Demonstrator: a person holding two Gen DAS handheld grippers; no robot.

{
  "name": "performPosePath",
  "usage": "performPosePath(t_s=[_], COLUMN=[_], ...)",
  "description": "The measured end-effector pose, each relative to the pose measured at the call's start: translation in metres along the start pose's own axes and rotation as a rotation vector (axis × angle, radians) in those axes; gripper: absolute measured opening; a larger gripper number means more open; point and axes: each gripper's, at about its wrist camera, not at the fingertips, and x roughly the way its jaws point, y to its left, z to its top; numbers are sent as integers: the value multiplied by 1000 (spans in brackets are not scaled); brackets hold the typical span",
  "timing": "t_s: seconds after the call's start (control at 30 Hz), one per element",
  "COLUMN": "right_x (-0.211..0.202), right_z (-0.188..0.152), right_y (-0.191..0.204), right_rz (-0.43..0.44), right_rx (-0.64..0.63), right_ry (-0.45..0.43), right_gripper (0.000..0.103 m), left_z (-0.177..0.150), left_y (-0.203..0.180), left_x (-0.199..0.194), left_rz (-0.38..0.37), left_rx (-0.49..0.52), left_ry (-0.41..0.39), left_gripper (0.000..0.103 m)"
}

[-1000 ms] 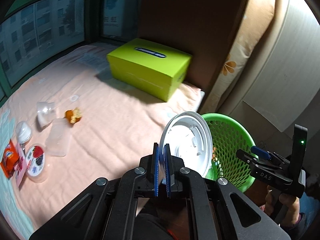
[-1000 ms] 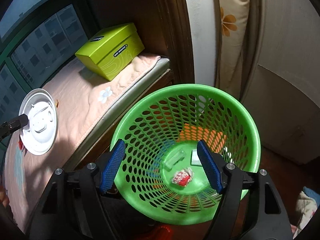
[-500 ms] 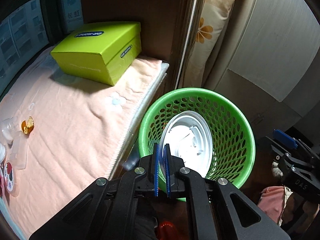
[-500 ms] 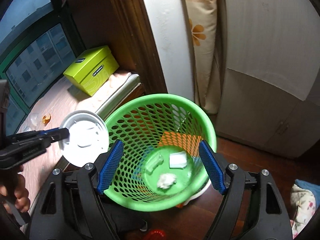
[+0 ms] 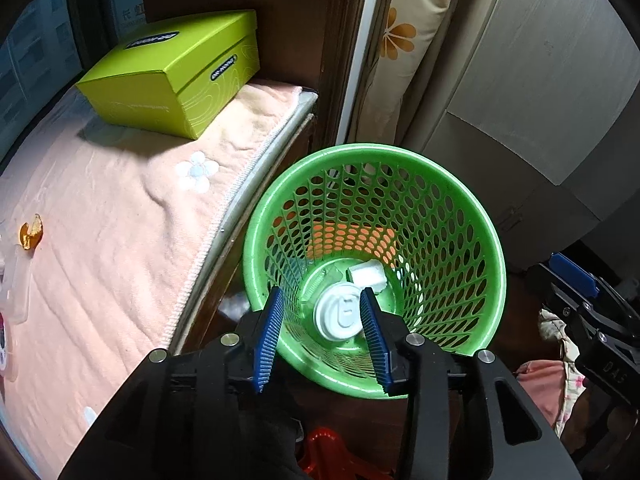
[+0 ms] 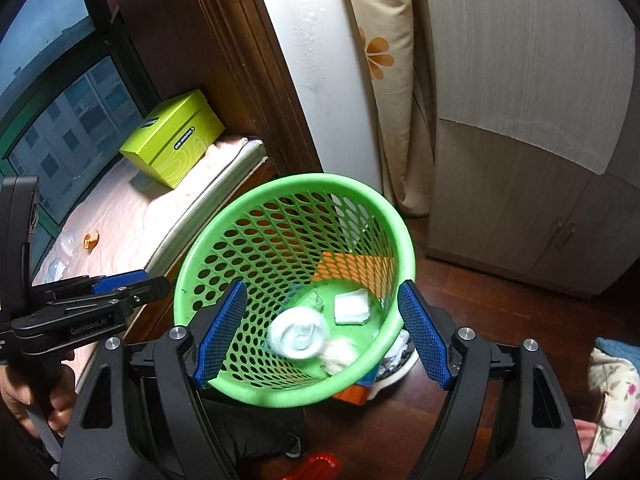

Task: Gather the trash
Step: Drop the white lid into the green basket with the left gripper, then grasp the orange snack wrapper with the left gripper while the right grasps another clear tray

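Green mesh basket [image 5: 472,240] stands on the floor just beside the bed edge [image 5: 224,216], and its wall hides part of the litter inside: a white lid [image 5: 338,316] lies on the bottom, blurred in the right wrist view, next to a white wad [image 5: 366,274]; an orange patch behind the mesh is hard to identify. Above the basket the left gripper [image 5: 322,336] has its jaws opening, nothing between the pads; a second ago they were clamped on the lid over the bed. Beside the basket, the right gripper [image 6: 320,332] has wide, empty jaws. Left of the basket, a lime box [image 5: 172,72] sits on the bed, with scraps [image 5: 30,234] cut off at the frame edge.
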Motion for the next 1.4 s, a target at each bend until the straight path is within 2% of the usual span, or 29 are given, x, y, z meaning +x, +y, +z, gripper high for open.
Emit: performPosePath(t_s=[0.3,0.57,0.77,1.13,1.4], right_x=[-2,5,14,33,48], right_z=[2,1,1,-3,-5], right_y=[43,109,163,245,289], right_rz=[57,138,197,290,339], right_rx=[-68,-157,-231,-337,-384], right_ry=[-1,15,31,66,99], right_gripper=[78,79,79,79,79], left_z=[-18,-47,-74,-115,-135], left_y=[51,110,167,273,337], left_x=[-48,-92,-121,-155,-171], left_rz=[62,154,221,362,430], left_rx=[-77,-164,-263,-433,-469], left_ry=[-73,-131,-160,-170,-141], left_gripper=[46,54,54,54,54])
